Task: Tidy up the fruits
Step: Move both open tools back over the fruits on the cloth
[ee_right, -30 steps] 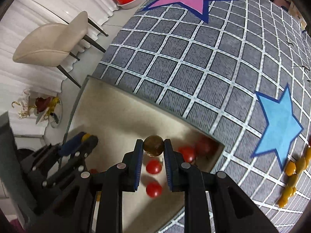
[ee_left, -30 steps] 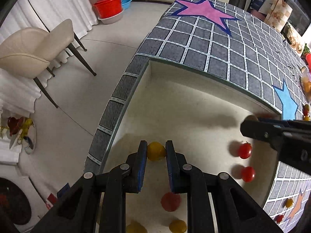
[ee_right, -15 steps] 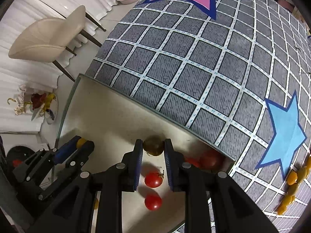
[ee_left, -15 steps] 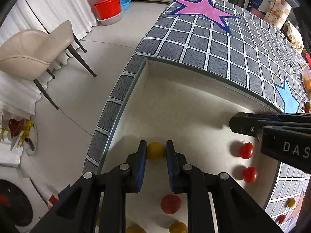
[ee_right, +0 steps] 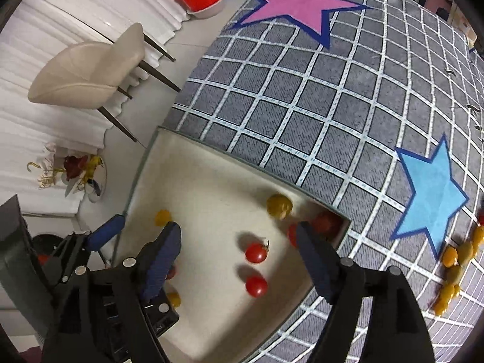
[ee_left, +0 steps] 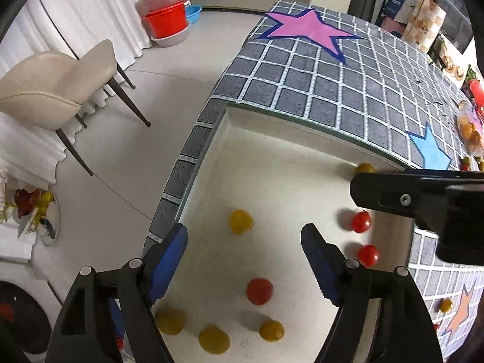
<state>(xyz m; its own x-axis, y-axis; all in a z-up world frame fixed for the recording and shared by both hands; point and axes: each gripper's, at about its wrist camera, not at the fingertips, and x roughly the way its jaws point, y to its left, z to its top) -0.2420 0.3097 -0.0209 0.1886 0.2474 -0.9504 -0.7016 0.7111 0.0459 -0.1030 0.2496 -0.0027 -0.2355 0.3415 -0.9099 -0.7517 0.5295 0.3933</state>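
Observation:
A shallow cream tray (ee_left: pixel 272 166) (ee_right: pixel 193 181) sits on the grid-patterned table. My left gripper (ee_left: pixel 243 237) is open above it, with a yellow tomato (ee_left: pixel 240 221) lying loose on the tray between the fingers. My right gripper (ee_right: pixel 237 237) is open too; an olive-yellow tomato (ee_right: pixel 279 205) lies on the tray beyond it, near the far wall. Red tomatoes (ee_right: pixel 255 252) (ee_left: pixel 361 221) and more yellow ones (ee_left: pixel 213 338) lie scattered in the tray. The right gripper shows in the left wrist view (ee_left: pixel 423 193) as a black body at right.
A pile of yellow tomatoes (ee_right: pixel 453 269) lies on the table right of the tray, by a blue star (ee_right: pixel 429 193). A beige chair (ee_left: pixel 54 84) and red tubs (ee_left: pixel 166 21) stand on the floor beyond the table's left edge.
Both grippers have opened. The yellow tomato left the left gripper and the olive-yellow tomato left the right gripper; both now lie on the tray.

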